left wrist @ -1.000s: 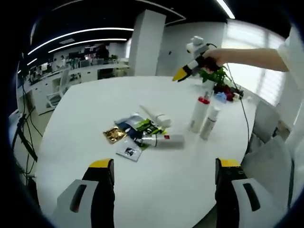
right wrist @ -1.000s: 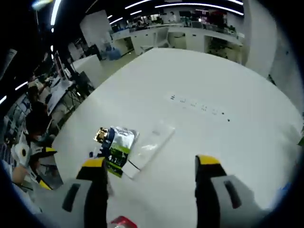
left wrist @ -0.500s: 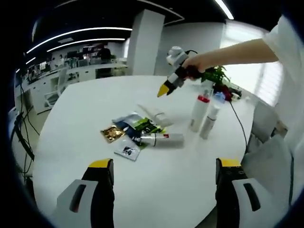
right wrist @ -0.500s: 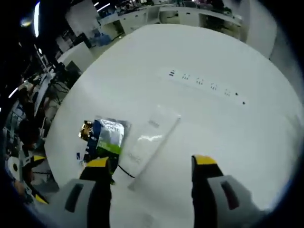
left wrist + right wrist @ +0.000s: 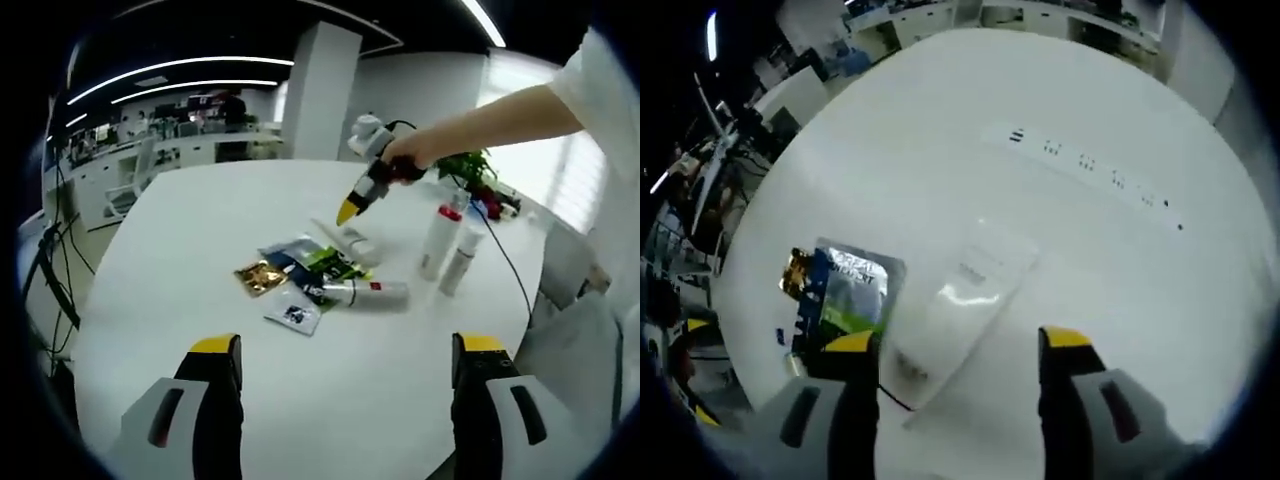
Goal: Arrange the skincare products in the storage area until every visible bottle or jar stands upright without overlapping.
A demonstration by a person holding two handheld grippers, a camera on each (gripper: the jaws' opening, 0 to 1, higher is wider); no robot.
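Observation:
On the round white table (image 5: pixel 180 250) lie a white tube (image 5: pixel 343 240), a white bottle with a red band (image 5: pixel 362 292) on its side, and several sachets (image 5: pixel 290 275). Two white bottles stand upright: one red-capped (image 5: pixel 439 240), one plain (image 5: pixel 460 258). My left gripper (image 5: pixel 345 350) is open, low over the near table edge and well short of the pile. A hand holds my right gripper (image 5: pixel 350 208) just above the tube. In the right gripper view it (image 5: pixel 958 340) is open, and the white tube (image 5: pixel 962 298) runs up from between the jaws, beside the sachets (image 5: pixel 848 288).
A power strip (image 5: pixel 1090 172) lies flat on the table beyond the tube. A potted plant (image 5: pixel 470 170) and a cable (image 5: pixel 510 270) are at the far right edge behind the upright bottles. Office desks and chairs (image 5: pixel 130 185) surround the table.
The right gripper has come in from above the far right and dropped toward the white tube, which now looks larger between its jaws. The left gripper has barely moved.

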